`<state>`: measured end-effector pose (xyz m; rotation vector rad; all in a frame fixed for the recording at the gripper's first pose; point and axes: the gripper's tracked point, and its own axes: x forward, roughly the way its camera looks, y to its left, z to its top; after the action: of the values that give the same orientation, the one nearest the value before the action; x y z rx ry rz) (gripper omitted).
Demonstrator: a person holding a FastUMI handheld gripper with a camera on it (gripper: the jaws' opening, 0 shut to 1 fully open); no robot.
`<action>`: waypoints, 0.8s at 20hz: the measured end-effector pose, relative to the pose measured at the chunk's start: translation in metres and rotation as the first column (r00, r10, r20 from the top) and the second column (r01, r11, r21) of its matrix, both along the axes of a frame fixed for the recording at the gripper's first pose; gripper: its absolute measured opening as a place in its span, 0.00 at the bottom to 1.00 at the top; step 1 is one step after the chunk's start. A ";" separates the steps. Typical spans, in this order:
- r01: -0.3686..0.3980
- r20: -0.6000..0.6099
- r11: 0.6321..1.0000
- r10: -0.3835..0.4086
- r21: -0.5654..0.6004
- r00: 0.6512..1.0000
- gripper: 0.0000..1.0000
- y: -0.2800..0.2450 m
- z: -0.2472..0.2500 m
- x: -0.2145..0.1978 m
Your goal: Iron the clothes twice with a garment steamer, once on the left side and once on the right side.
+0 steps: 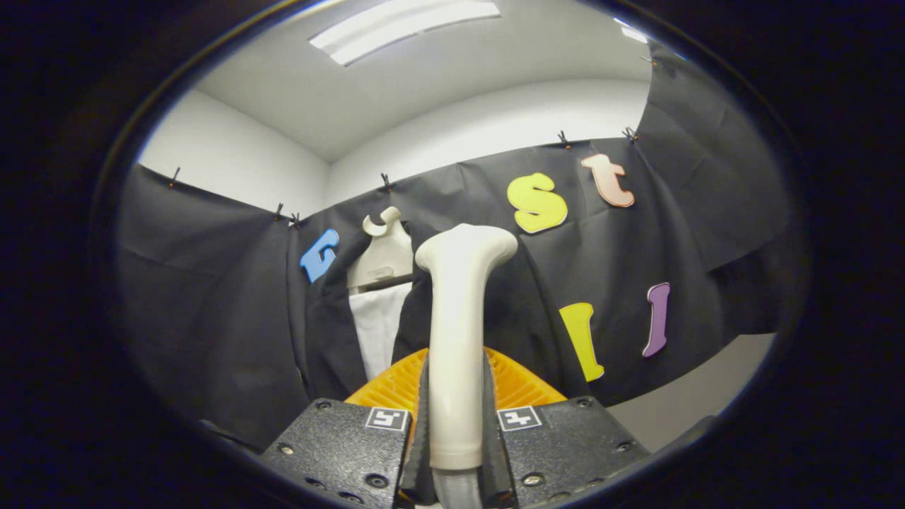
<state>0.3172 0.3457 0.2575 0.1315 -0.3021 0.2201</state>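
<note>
— Gripper view: what worries you from here?

— I see the steamer [456, 332] standing upright, its head well short of the dark jacket [332, 332] hanging on a pale hanger [383, 247] against the booth wall. I judge that if I swing in too fast, the head could snag the lapel or knock the hanger askew.

— And the jaws?

— The gripper [456, 438] is nearly closed, both fingers [423, 417] pressing the steamer's handle. A loose clamp could let it twist.

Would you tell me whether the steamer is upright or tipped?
Upright: the steamer stands between the tool's fingers, which are shut on its handle, head on top.
</note>
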 end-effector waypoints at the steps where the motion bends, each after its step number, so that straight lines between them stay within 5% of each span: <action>1: -0.005 -0.006 1.000 0.005 0.003 1.000 0.33 0.001 -0.003 0.001; 16: 0.007 -0.143 0.999 -0.011 -0.032 0.990 0.32 -0.008 -0.074 -0.022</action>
<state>0.2954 0.3373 0.1832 0.1139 -0.1559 0.2052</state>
